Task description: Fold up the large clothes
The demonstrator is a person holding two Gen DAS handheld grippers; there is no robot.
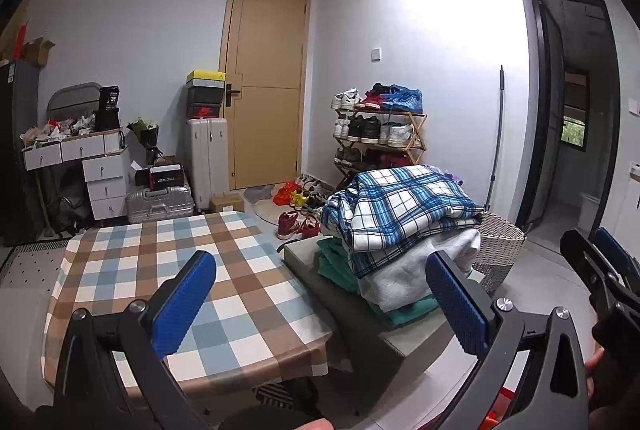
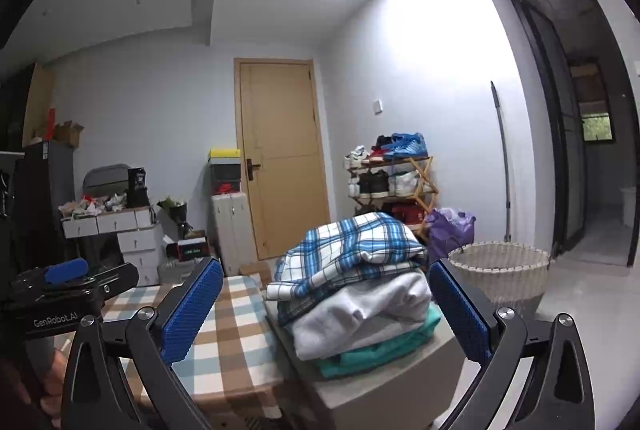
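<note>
A stack of folded clothes rests on a low grey stool [image 1: 304, 254] right of the table: a blue-and-white plaid garment [image 1: 400, 206] [image 2: 352, 254] on top, a light grey one [image 1: 416, 270] [image 2: 360, 314] under it, a green one [image 1: 340, 266] [image 2: 380, 350] at the bottom. My left gripper [image 1: 320, 298] is open and empty, held above the table's near right corner, short of the stack. My right gripper [image 2: 326, 310] is open and empty, level with the stack and close in front of it. The right gripper [image 1: 600, 266] also shows at the edge of the left wrist view.
A table with a brown, blue and white checked cloth [image 1: 160, 278] [image 2: 236, 342] stands left of the stool. A woven basket [image 1: 500, 250] [image 2: 500, 270] sits right of the stack. Shoes [image 1: 296, 218] lie on the floor, with a shoe rack [image 1: 380, 134], suitcases [image 1: 160, 202] and a door [image 1: 268, 82] behind.
</note>
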